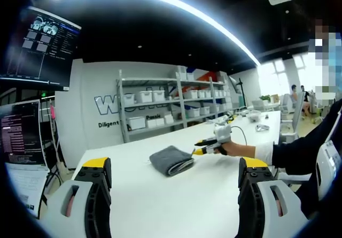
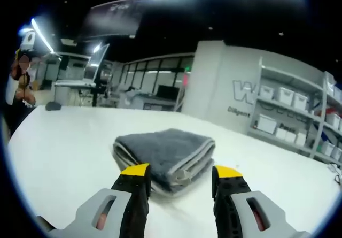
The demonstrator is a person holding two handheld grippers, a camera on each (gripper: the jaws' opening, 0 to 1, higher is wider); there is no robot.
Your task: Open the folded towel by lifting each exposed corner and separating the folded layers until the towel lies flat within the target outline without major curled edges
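White worktop (image 2: 64, 141) carrying folded grey towel (image 2: 165, 155), layered edges facing right hand-held gripper (image 2: 181, 182). Held jaws apart and empty, likely lined up for a corner. Left hand-held gripper (image 1: 173, 176) back, gaping, empty.

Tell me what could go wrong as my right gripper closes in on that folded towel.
1. The right gripper is open at the gray folded towel, facing its stacked edges; closing there could pinch several layers, lifting the whole bundle rather than one corner.
2. The left gripper is open and away from the towel, so nothing anchors it; it may slide on the white table.
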